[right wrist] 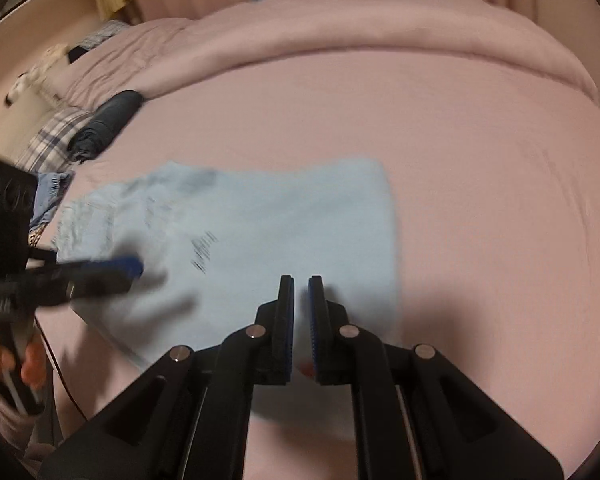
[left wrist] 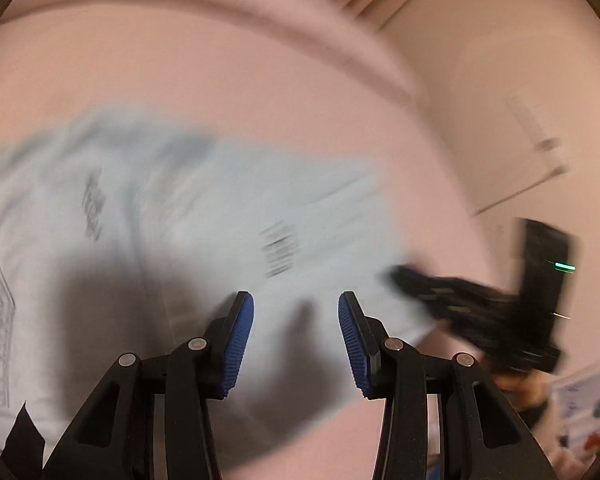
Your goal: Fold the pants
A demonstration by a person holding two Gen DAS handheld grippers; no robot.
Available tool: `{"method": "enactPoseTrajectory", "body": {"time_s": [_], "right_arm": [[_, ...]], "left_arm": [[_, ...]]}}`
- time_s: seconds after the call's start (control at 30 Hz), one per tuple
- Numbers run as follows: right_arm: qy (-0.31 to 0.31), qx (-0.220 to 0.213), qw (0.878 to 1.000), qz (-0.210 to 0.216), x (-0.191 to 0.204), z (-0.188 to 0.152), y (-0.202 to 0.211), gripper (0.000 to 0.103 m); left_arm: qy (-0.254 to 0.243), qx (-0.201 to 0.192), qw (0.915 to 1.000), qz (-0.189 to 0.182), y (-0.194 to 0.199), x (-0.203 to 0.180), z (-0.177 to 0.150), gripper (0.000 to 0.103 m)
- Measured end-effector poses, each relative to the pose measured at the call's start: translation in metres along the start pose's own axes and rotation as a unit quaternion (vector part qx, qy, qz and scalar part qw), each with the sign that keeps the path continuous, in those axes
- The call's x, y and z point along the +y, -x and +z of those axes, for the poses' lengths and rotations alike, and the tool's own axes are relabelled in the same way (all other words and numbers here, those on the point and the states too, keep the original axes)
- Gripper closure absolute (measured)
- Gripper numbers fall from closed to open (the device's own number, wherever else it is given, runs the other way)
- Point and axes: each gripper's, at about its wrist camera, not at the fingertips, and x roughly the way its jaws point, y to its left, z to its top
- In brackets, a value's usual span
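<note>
One pair of pale blue pants [right wrist: 260,232], already folded to a rectangle, lies flat on the pink bed [right wrist: 480,200] just ahead of both tools. Soft, light cloth by the look; likely to sag and slide, so pinch a doubled edge or corner. Left gripper [left wrist: 296,340] hangs parted and empty over the near part. Right gripper [right wrist: 301,320] nearly clenched, nothing between. Rolled dark garment [right wrist: 108,124] and plaid cloth [right wrist: 56,136] sit well off to its left; nothing blocks.
</note>
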Motion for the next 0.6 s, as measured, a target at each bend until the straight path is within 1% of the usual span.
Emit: {"method": "enactPoseTrajectory", "body": {"time_s": [0.03, 0.07, 0.13, 0.23, 0.27, 0.3, 0.33, 0.37, 0.4, 0.43, 0.47, 0.53, 0.6], "right_arm": [[-0.006, 0.010, 1.000, -0.008, -0.003, -0.007, -0.006, 0.096], [-0.011, 0.014, 1.000, -0.010, -0.008, -0.018, -0.008, 0.096], [-0.018, -0.001, 1.000, 0.002, -0.014, -0.029, -0.002, 0.097], [-0.045, -0.007, 0.999, 0.002, -0.021, -0.031, 0.008, 0.096], [-0.047, -0.009, 0.999, -0.002, -0.021, -0.030, 0.012, 0.095], [-0.042, -0.018, 0.999, -0.004, -0.018, -0.029, 0.018, 0.090], [-0.036, -0.029, 0.999, -0.003, -0.015, -0.028, 0.023, 0.087], [-0.031, -0.038, 0.999, 0.006, -0.014, -0.030, 0.029, 0.086], [-0.030, -0.032, 0.999, 0.008, -0.013, -0.030, 0.026, 0.083], [-0.030, -0.011, 0.999, 0.004, -0.012, -0.032, 0.017, 0.083], [-0.019, 0.025, 0.999, -0.009, -0.009, -0.037, 0.003, 0.083], [0.017, 0.039, 0.999, -0.023, -0.001, -0.035, 0.004, 0.083], [0.022, 0.058, 0.998, -0.026, 0.003, -0.026, 0.010, 0.081]], "left_arm": [[0.000, -0.014, 0.9998, -0.012, 0.004, 0.005, -0.004, 0.060], [-0.002, -0.020, 0.9996, -0.019, 0.010, 0.008, -0.007, 0.060], [0.003, -0.018, 0.9996, -0.020, 0.024, 0.017, -0.016, 0.061], [0.008, -0.021, 0.9994, -0.027, 0.044, 0.027, -0.028, 0.061], [0.000, -0.025, 0.9995, -0.017, 0.050, 0.026, -0.033, 0.061], [-0.004, -0.025, 0.9996, -0.012, 0.048, 0.026, -0.034, 0.061], [-0.011, -0.024, 0.9996, -0.007, 0.049, 0.026, -0.038, 0.061], [-0.010, -0.027, 0.9996, -0.007, 0.050, 0.027, -0.041, 0.061], [-0.006, -0.029, 0.9995, -0.009, 0.044, 0.028, -0.035, 0.061], [0.004, -0.032, 0.9994, -0.014, 0.046, 0.031, -0.036, 0.061], [0.009, -0.034, 0.9993, -0.016, 0.044, 0.032, -0.037, 0.061], [0.013, -0.035, 0.9993, -0.009, 0.049, 0.034, -0.040, 0.061], [0.011, -0.041, 0.9991, -0.006, 0.063, 0.041, -0.049, 0.061]]}}
